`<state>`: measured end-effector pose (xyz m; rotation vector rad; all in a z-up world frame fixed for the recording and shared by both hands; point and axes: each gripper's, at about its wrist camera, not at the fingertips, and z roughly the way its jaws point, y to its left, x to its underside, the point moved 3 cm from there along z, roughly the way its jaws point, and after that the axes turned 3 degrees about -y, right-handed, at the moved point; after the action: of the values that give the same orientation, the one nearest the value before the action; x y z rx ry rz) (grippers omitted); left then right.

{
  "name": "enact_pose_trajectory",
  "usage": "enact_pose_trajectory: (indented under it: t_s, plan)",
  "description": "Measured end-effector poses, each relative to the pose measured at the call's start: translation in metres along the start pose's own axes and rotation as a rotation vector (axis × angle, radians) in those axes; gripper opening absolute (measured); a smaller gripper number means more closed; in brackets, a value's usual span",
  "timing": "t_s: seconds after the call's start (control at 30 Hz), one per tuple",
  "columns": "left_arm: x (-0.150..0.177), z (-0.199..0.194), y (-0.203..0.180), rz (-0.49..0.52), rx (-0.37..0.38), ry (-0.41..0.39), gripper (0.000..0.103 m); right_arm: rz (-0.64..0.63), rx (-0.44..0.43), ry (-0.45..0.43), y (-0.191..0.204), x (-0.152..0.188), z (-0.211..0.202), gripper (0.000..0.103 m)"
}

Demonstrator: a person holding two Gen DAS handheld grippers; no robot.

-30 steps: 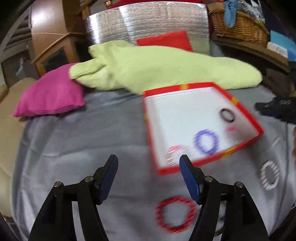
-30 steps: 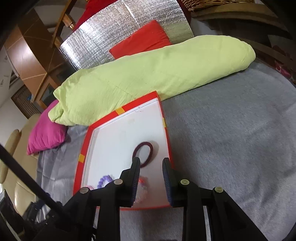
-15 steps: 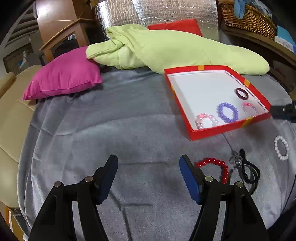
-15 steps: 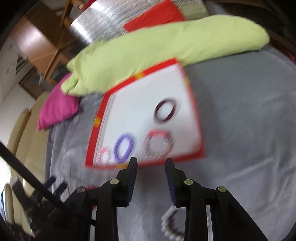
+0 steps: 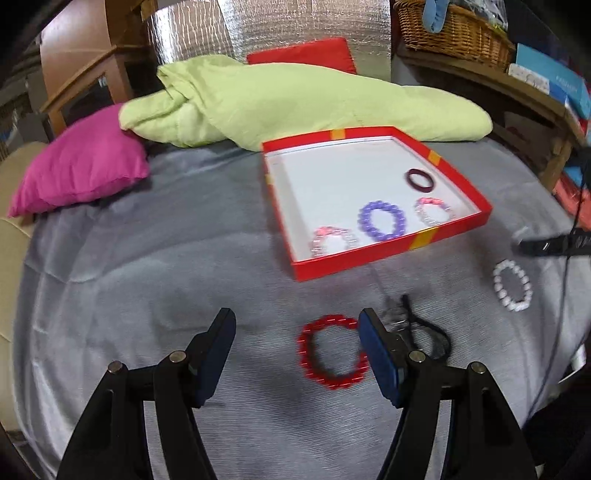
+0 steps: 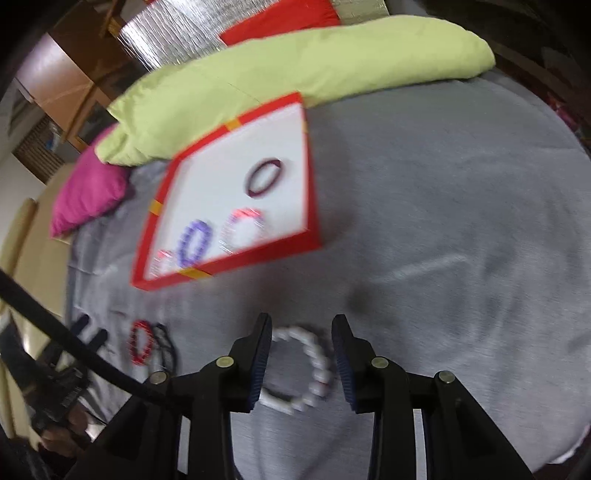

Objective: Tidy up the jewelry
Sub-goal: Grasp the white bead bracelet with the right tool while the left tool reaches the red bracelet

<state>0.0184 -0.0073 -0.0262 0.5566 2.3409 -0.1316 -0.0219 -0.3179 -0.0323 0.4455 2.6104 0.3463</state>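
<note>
A red box (image 5: 458, 229) with a white floor lies on the grey cloth and holds a dark ring (image 5: 419, 180), a purple bead bracelet (image 5: 382, 220) and two pink-white bracelets (image 5: 433, 211). A red bead bracelet (image 5: 332, 356) lies on the cloth between my open left gripper's (image 5: 297, 343) fingers, near the right one. A black cord with a charm (image 5: 421, 328) lies beside it. My open right gripper (image 6: 301, 343) straddles a white bead bracelet (image 6: 306, 369), also seen in the left wrist view (image 5: 513, 284). The box (image 6: 236, 264) sits ahead-left.
A lime-green duvet (image 5: 295, 99) and a magenta pillow (image 5: 81, 170) lie behind the box. A wicker basket (image 5: 450, 33) and shelves stand at the back right. A beige sofa edge (image 5: 11, 258) is at the left. The right gripper's fingers (image 5: 546, 245) show at right.
My left gripper moved forward and right, so the red bracelet now lies between its fingers. My right gripper pulled back from the box and came down around the white bracelet.
</note>
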Motion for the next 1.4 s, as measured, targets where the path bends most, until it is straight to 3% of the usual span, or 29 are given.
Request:
enact_pose_trajectory:
  t_s: [0.17,0.33,0.5,0.73,0.8,0.87,0.97,1.13,1.3,1.4]
  plan:
    - [-0.009,0.011,-0.018,-0.067,0.125,0.020,0.070,-0.034,0.035,0.079,-0.005,0.007,0.015,0.035]
    - [-0.014,0.029,-0.034,-0.120,0.225,0.077,0.070,-0.109,0.082,0.065,0.003,0.007,0.022,0.015]
    - [-0.010,0.043,-0.049,-0.110,0.260,0.145,0.067,-0.178,0.120,0.042,0.012,0.004,0.025,0.012]
    - [-0.004,0.058,-0.059,-0.072,0.250,0.194,0.019,-0.126,0.071,0.001,0.015,-0.003,0.022,0.011]
    - [-0.005,0.059,-0.061,-0.067,0.249,0.180,0.018,-0.120,0.070,-0.001,0.017,-0.004,0.025,0.011]
    - [-0.008,0.055,-0.061,-0.066,0.254,0.156,0.005,-0.111,0.062,-0.005,0.017,-0.005,0.024,0.011]
    - [-0.014,0.045,-0.062,-0.062,0.275,0.112,0.005,-0.093,0.058,-0.005,0.013,-0.007,0.023,0.011]
    - [-0.024,0.030,-0.051,-0.103,0.304,0.038,0.005,-0.042,0.043,0.032,0.007,-0.006,0.026,0.014]
    - [-0.025,0.029,-0.029,-0.171,0.269,0.021,0.005,-0.040,0.027,0.044,0.015,-0.006,0.031,0.036]
    - [-0.024,0.030,-0.020,-0.197,0.246,0.027,0.005,-0.058,0.042,0.042,0.020,-0.004,0.035,0.037]
